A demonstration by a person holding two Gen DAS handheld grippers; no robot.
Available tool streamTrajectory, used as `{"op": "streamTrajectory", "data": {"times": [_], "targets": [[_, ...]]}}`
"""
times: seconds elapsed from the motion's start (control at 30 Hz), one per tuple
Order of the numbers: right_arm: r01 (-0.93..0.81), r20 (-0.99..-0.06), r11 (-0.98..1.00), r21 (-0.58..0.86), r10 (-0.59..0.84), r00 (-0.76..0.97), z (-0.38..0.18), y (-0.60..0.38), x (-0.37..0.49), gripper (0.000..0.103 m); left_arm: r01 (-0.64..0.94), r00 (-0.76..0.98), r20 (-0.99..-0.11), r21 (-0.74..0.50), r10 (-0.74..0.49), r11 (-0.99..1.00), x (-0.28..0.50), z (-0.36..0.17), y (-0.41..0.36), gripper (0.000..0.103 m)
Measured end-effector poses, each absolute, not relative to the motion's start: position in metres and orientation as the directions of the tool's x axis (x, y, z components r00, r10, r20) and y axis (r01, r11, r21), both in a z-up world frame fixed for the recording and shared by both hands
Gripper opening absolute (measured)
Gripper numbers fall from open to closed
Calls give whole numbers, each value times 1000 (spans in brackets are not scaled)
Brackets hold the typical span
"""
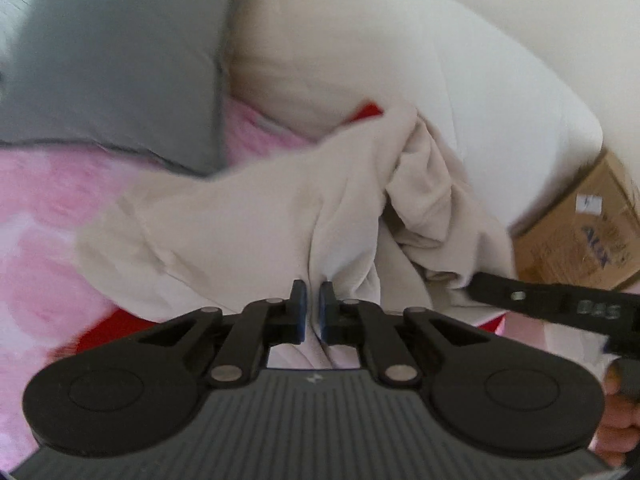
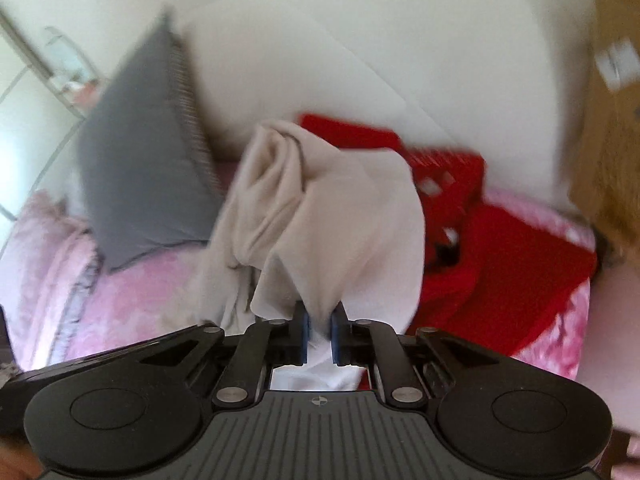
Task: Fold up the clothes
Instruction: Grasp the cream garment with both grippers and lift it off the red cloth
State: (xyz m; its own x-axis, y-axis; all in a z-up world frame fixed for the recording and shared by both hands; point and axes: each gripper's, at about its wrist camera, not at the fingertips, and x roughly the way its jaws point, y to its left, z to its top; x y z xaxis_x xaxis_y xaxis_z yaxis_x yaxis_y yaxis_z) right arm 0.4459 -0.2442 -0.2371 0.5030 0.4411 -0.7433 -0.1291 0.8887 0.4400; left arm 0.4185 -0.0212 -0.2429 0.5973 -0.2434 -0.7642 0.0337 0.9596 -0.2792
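Over the pink bedspread (image 1: 44, 208), a crumpled beige garment (image 1: 248, 216) hangs bunched between both tools. With fingers drawn narrow, the left gripper (image 1: 313, 305) pinches one fold and the right gripper (image 2: 320, 326) another, probably so it can be spread flat for folding beside the grey pillow (image 2: 140, 184).

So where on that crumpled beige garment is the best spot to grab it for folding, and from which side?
Best by an edge of the beige garment, near side, coming in from above at a slant. It lies bunched on the pink bedcover, so only its near hem is free to pinch. Both the left gripper and right gripper have their jaws shut on that near fabric, apart from each other, which should let it be spread.
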Motion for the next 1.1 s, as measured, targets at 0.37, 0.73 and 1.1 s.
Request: {"op": "streamTrajectory", "data": {"times": [0.37, 0.73, 1.1], "targets": [[-492, -484, 688, 534, 726, 489, -106, -179, 359, 8, -266, 816, -573, -265, 71, 927, 218, -118, 111, 2], [-766, -164, 336, 549, 941, 295, 7, -91, 190, 8, -534, 832, -290, -183, 474, 826, -71, 18, 199, 0], [-904, -172, 98, 416, 985, 28, 54, 20, 24, 8, -717, 683, -413, -219, 603, 662, -239, 3, 233, 0]]}}
